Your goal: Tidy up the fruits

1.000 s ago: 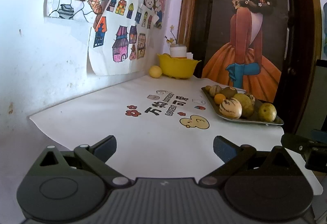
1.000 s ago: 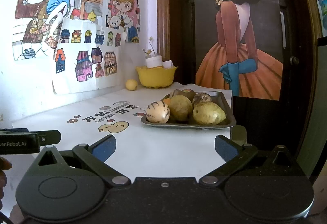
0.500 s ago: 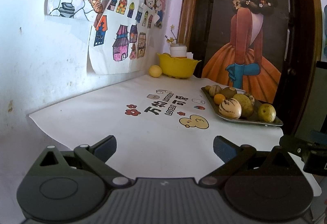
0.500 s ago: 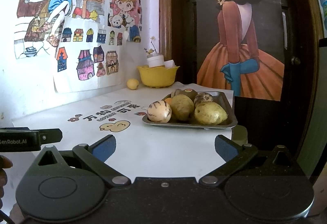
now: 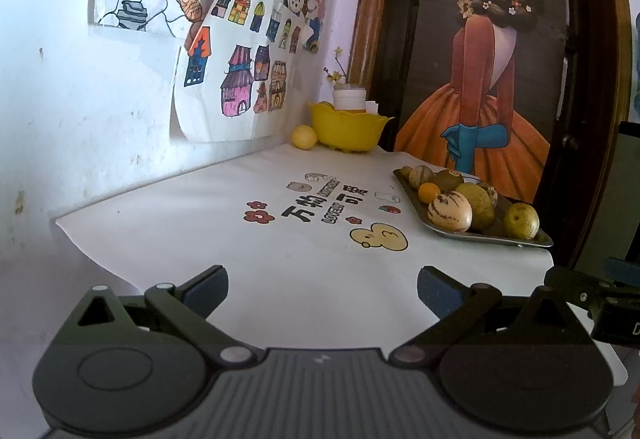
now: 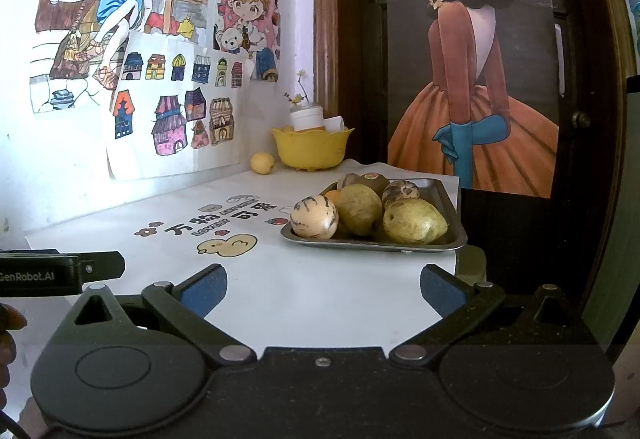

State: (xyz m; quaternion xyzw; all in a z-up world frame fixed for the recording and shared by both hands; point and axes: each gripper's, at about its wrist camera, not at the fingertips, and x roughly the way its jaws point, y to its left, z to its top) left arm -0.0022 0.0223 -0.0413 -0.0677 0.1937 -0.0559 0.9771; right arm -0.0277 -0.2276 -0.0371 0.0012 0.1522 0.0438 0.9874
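Observation:
A metal tray (image 6: 450, 239) at the table's right edge holds several fruits: a striped pale melon (image 6: 314, 217), a yellow-green pear (image 6: 414, 226), a small orange (image 5: 429, 191) and others. The tray also shows in the left wrist view (image 5: 496, 237). A yellow bowl (image 5: 346, 131) stands at the far corner with a yellow lemon (image 5: 303, 137) beside it on the table. My left gripper (image 5: 322, 289) is open and empty over the near table edge. My right gripper (image 6: 323, 289) is open and empty, short of the tray.
The white tablecloth (image 5: 224, 223) has printed characters and a duck. A white cup (image 6: 307, 119) sits behind the bowl. Drawings hang on the wall at left; a dark door with a poster is behind the tray. The other gripper's body (image 6: 52, 273) shows at left.
Both grippers have drifted slightly back and steadied; the scene sits a little farther off. Both stay open and empty.

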